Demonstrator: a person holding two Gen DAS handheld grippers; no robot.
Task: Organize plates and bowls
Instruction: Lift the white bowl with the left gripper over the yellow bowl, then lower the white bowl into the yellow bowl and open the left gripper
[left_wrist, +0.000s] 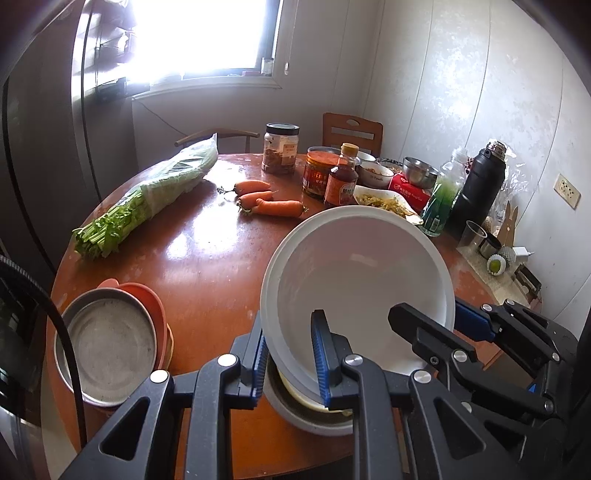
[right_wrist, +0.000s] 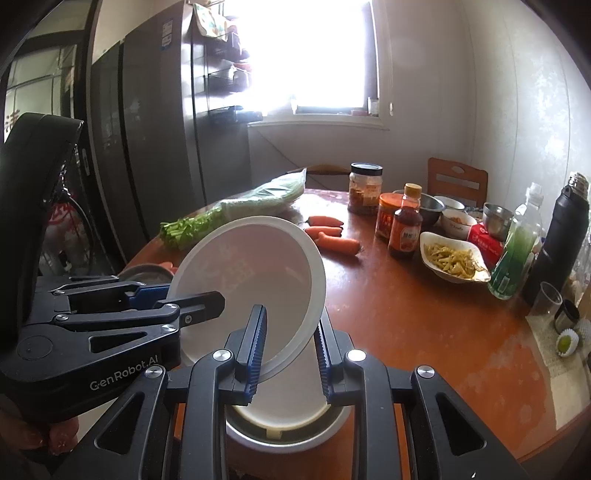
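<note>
A white plate (left_wrist: 354, 266) (right_wrist: 251, 269) hangs tilted over the near edge of the round table (left_wrist: 207, 266), far rim raised. My left gripper (left_wrist: 290, 332) (right_wrist: 192, 295) is shut on its left rim. On the opposite rim, my right gripper (right_wrist: 291, 317) (left_wrist: 428, 314) is shut too. Right under the plate stands a grey bowl (left_wrist: 306, 421) (right_wrist: 288, 435) with a cream dish nested in it, mostly hidden. To the left, a metal plate (left_wrist: 107, 339) lies on top of stacked orange plates (left_wrist: 147, 299).
Bagged celery (left_wrist: 147, 195) and carrots (left_wrist: 269, 203) lie mid-table. At the back right stand jars (left_wrist: 280, 147), a sauce bottle (left_wrist: 341, 177), a dish of food (right_wrist: 454, 258), metal bowls (left_wrist: 419, 171), a green bottle (right_wrist: 517, 247), a black flask (left_wrist: 480, 184) and a cup (right_wrist: 548, 299).
</note>
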